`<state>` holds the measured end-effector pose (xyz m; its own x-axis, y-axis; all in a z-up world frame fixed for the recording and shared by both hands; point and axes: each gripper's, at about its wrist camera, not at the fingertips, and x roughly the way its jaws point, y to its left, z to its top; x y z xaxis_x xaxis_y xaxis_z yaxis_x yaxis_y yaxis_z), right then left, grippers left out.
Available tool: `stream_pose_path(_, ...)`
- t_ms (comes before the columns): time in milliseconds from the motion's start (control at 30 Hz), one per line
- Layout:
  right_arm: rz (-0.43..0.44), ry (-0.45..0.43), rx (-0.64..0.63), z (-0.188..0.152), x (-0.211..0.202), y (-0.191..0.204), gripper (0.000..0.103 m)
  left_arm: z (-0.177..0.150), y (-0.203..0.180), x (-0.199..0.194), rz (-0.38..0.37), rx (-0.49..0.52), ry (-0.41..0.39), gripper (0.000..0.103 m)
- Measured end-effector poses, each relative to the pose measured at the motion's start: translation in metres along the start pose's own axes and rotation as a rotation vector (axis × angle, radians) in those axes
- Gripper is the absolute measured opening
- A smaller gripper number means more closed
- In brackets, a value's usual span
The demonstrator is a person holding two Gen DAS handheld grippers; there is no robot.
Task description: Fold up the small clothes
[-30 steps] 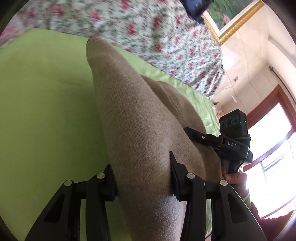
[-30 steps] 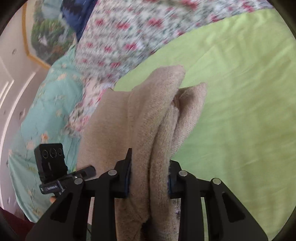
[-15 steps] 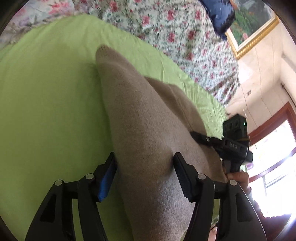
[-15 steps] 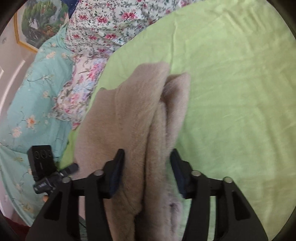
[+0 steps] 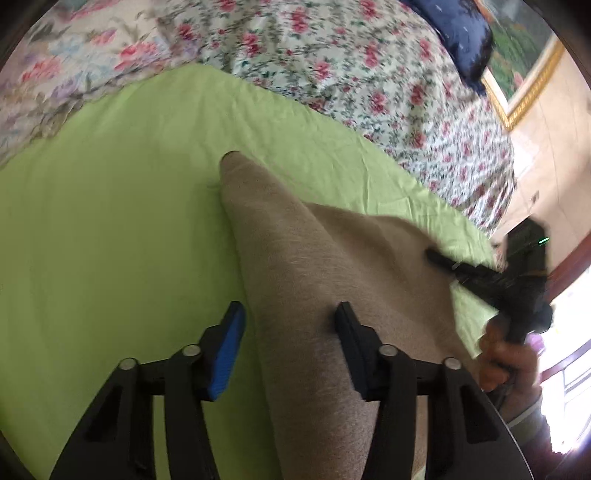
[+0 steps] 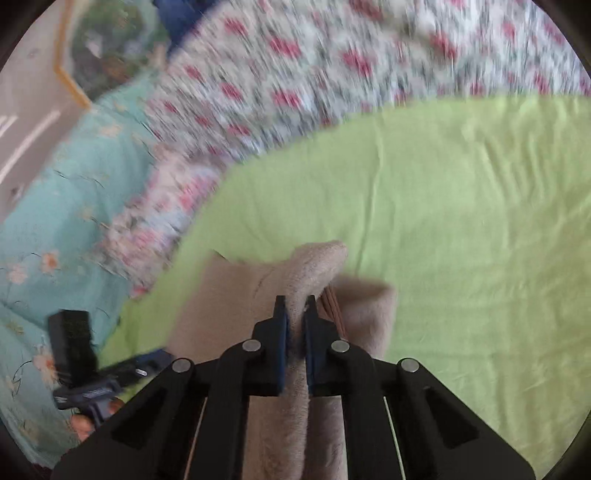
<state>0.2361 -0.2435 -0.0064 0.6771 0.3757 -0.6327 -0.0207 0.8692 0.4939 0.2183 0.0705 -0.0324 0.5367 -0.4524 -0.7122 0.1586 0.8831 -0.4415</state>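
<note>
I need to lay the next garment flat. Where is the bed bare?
The lime-green sheet is bare left of the tan knitted garment, up to the floral quilt. The right wrist view shows it bare right of the garment. Crowded: around both grippers, left and right.

Beige knit garment [image 5: 314, 266], plain, no print, same fuzzy tan in right view [image 6: 229, 295]. Sheet [image 5: 92, 221] under it: flat lime green, solid. Far side: quilt [image 5: 332, 66] white w/ pink-red roses & green leaves. Navy pillow [image 5: 461, 33] far right, tiny white flecks. Picture frame [image 5: 524, 99] gold, green scene inside. Left in right view: blanket [image 6: 48, 221] teal w/ pale peach flowers. Left gripper [image 5: 288, 328] black, blue pads; right gripper [image 6: 295, 314] black, blue pads too.
</note>
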Motion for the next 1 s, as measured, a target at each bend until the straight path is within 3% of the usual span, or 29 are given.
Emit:
stream_pose_path(67,-0.031,-0.003,0.000,-0.005,-0.009,-0.007,0.009,-0.002,-0.009,0.003,0.042,0.045,0.009,0.047)
stream_pose_path(133,-0.075,0.054,0.028,-0.014,0.003,-0.023,0.009,-0.004,-0.014,0.012,0.068,0.075,0.035,0.047)
stream_pose_path(200,-0.096,0.094,0.049,-0.021,0.017,-0.036,0.009,-0.008,-0.014,0.019,0.079,0.095,0.053,0.047)
stream_pose_path(367,-0.118,0.101,0.067,-0.023,0.030,-0.044,0.012,-0.010,-0.011,0.024,0.090,0.094,0.051,0.053)
stream_pose_path(467,-0.138,0.104,0.089,-0.020,0.017,-0.040,0.016,-0.009,-0.014,0.016,0.106,0.090,0.051,0.053)
stream_pose_path(567,-0.124,0.038,0.082,-0.019,-0.019,-0.021,0.016,-0.013,-0.024,-0.008,0.115,0.110,0.010,0.049)
stream_pose_path(633,-0.057,0.004,0.074,-0.027,-0.042,-0.002,0.016,-0.019,-0.031,-0.028,0.078,0.125,-0.026,0.049)
stream_pose_path(700,0.002,0.015,0.048,-0.042,-0.053,0.018,0.016,-0.028,-0.041,-0.045,-0.008,0.140,-0.051,0.049)
stream_pose_path(833,0.072,0.084,0.055,-0.077,-0.041,0.042,0.016,-0.048,-0.055,-0.057,-0.134,0.160,-0.054,0.049)
stream_pose_path(933,0.005,0.131,0.103,-0.096,-0.022,0.028,0.016,-0.059,-0.054,-0.046,-0.172,0.142,-0.008,0.048)
stream_pose_path(967,-0.031,0.126,0.132,-0.100,-0.018,0.016,0.012,-0.063,-0.052,-0.037,-0.179,0.139,0.030,0.045)
stream_pose_path(1000,-0.039,0.120,0.150,-0.102,-0.015,0.005,0.000,-0.066,-0.050,-0.029,-0.166,0.139,0.045,0.041)
